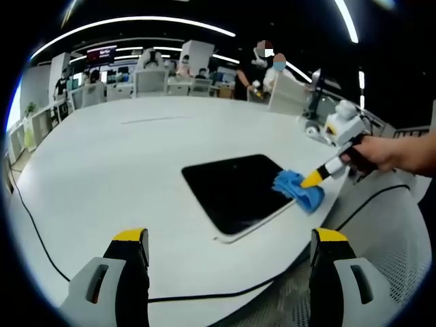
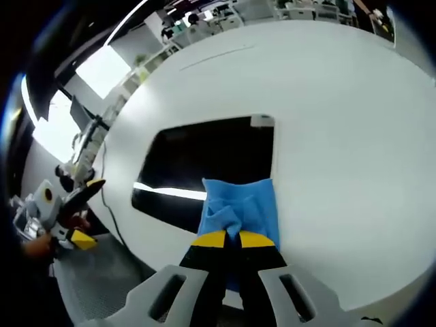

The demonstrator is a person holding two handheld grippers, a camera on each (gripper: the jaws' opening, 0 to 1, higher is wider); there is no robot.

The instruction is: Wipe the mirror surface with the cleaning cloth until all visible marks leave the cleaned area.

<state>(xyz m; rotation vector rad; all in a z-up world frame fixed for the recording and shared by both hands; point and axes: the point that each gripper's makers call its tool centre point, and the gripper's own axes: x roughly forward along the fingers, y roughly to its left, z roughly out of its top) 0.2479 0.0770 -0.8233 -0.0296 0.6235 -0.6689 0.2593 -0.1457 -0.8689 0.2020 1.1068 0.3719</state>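
A dark rectangular mirror (image 1: 236,189) (image 2: 204,169) lies flat on the white table (image 1: 122,170) (image 2: 340,136). A blue cleaning cloth (image 1: 298,189) (image 2: 240,208) rests on the mirror's edge nearest the right gripper. My right gripper (image 2: 231,237) (image 1: 312,180) is shut on the cloth, its yellow tips pinching the fabric. A hand (image 1: 388,151) holds that gripper at the right of the left gripper view. My left gripper (image 1: 228,238) stands open over the table's near edge, short of the mirror and holding nothing; it also appears at the left of the right gripper view (image 2: 71,204).
A black cable (image 1: 41,238) runs along the table's front edge. Grey mesh surface (image 1: 402,252) lies beyond the table at the right. Desks, chairs and people (image 1: 262,71) fill the room behind.
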